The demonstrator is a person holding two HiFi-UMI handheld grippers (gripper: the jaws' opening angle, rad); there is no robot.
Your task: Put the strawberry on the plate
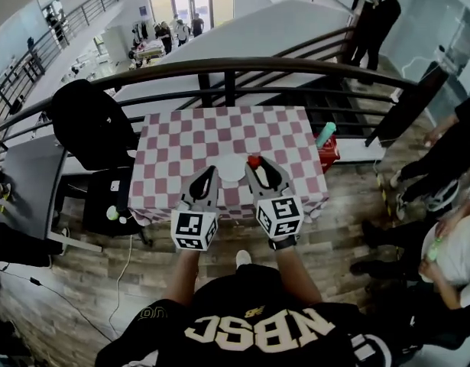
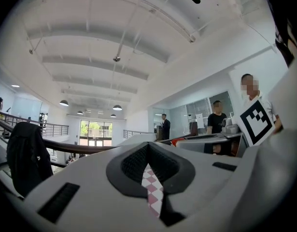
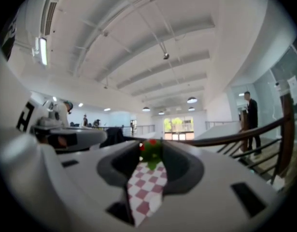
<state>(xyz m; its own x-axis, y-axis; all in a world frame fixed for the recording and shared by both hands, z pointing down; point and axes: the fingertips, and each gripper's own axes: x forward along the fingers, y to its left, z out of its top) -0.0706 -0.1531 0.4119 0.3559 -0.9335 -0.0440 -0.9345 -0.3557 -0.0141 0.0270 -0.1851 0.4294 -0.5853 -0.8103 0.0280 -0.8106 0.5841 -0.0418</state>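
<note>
A small red strawberry (image 1: 254, 160) with green leaves (image 3: 151, 151) sits pinched at the tips of my right gripper (image 1: 254, 164), over the pink-and-white checked tablecloth (image 1: 219, 132). A white plate (image 1: 233, 171) lies on the cloth just left of the strawberry, between the two grippers. My left gripper (image 1: 212, 171) hovers at the plate's left edge with its jaws together and nothing in them. In the left gripper view only a sliver of checked cloth (image 2: 153, 190) shows below the closed tips (image 2: 148, 148).
A dark railing (image 1: 235, 67) runs behind the table. A black chair with a jacket (image 1: 89, 125) stands to the left, and a teal bottle (image 1: 325, 134) on a red thing sits off the table's right edge. People stand to the right (image 1: 448, 159).
</note>
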